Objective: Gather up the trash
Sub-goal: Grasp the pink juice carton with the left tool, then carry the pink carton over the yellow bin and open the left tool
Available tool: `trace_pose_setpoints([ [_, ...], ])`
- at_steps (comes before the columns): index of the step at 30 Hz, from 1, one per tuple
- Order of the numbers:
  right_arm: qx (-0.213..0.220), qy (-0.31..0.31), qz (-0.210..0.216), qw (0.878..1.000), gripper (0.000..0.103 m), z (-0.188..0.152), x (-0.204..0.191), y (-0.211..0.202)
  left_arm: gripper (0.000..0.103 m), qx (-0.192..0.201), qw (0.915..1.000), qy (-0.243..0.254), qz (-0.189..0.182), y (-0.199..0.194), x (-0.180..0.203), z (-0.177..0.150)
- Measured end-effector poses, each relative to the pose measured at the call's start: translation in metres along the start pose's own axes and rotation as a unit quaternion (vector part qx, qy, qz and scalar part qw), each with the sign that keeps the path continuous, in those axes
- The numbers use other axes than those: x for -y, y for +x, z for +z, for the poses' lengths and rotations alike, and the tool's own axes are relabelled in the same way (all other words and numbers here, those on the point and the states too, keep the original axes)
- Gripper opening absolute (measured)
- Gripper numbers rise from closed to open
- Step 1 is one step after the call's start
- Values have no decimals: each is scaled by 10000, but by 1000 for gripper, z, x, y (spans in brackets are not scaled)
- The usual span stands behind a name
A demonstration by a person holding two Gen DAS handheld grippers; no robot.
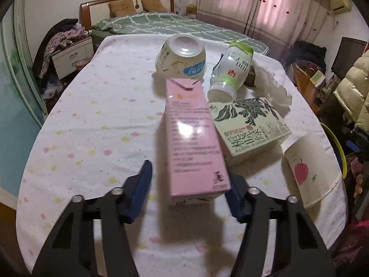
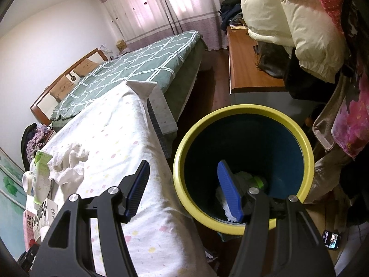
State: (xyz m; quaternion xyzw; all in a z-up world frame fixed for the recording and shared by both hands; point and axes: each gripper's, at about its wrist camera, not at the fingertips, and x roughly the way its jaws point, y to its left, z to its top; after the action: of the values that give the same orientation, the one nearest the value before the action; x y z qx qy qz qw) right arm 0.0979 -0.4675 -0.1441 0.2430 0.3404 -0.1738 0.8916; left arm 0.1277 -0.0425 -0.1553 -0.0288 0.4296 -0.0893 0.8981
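While the left gripper (image 1: 188, 191) has the glossy pink carton (image 1: 192, 143) between its pads on the table (image 1: 92, 127) (whether clamped cannot be told), only the right view shows the bin (image 2: 242, 113) under the released, empty right gripper (image 2: 183, 190).

surface: table under white cloth with pastel dots (image 1: 92, 127)
centre: pink rectangular carton (image 1: 193, 143)
1 o'clock: green-leaf printed box (image 1: 251, 124), white plastic bottle (image 1: 230, 73)
12 o'clock: upturned white bowl (image 1: 182, 57)
2 o'clock: crumpled white tissue (image 1: 274, 85)
4 o'clock: white peach-printed cup (image 1: 311, 168)
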Motion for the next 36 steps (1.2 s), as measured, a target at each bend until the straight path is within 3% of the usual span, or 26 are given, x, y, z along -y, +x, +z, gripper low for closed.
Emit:
trace_pose_setpoints([
  [2, -24, -2, 34, 10000, 58, 0, 0, 2, 42, 53, 10000, 52, 0, 0, 2, 1],
  [13, -4, -50, 114, 9999, 58, -4, 2, -5, 41, 685, 9968, 268, 310, -42, 6, 13],
  [21, 241, 23, 20, 9997, 58, -2, 21, -30, 41, 1010, 9929, 574, -244, -75, 50, 41],
  [29, 378, 147, 9, 9992, 58, -1, 48, -44, 41, 1209, 9856, 940, -719, -75, 115, 69],
  [36, 479, 307, -94, 9983, 58, 0, 70, -50, 41, 1066, 9756, 1469, -1235, -58, 192, 84],
])
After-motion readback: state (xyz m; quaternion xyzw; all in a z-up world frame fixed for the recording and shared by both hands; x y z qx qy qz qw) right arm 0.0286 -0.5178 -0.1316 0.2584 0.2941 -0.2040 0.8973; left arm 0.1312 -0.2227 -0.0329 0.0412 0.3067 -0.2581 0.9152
